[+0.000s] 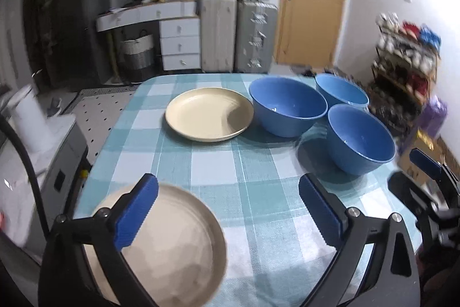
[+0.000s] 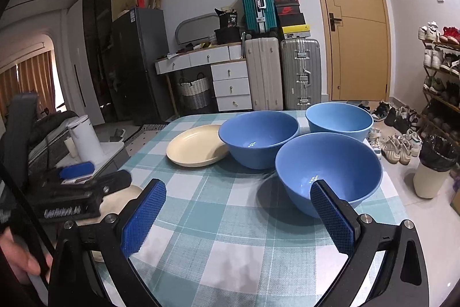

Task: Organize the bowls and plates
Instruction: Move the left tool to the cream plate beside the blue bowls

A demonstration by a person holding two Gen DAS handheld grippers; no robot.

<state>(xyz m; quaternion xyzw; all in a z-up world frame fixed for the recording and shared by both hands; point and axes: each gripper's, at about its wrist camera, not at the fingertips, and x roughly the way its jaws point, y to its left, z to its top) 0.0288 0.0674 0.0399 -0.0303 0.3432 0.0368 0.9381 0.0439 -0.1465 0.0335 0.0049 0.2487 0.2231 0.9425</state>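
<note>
Two cream plates and three blue bowls sit on the checked table. One plate lies at the far middle. The other plate is at the near left corner, under the left finger of my left gripper, which is open with only cloth between its pads. The bowls cluster on the right: middle bowl, far bowl, near bowl. My right gripper is open just in front of the near bowl, its right finger overlapping the bowl's front. The left gripper shows at the left.
The table carries a teal checked cloth. A white canister stands on a low unit to its left. A lined bin and shoes are on the floor at the right. A hand shows at the lower left.
</note>
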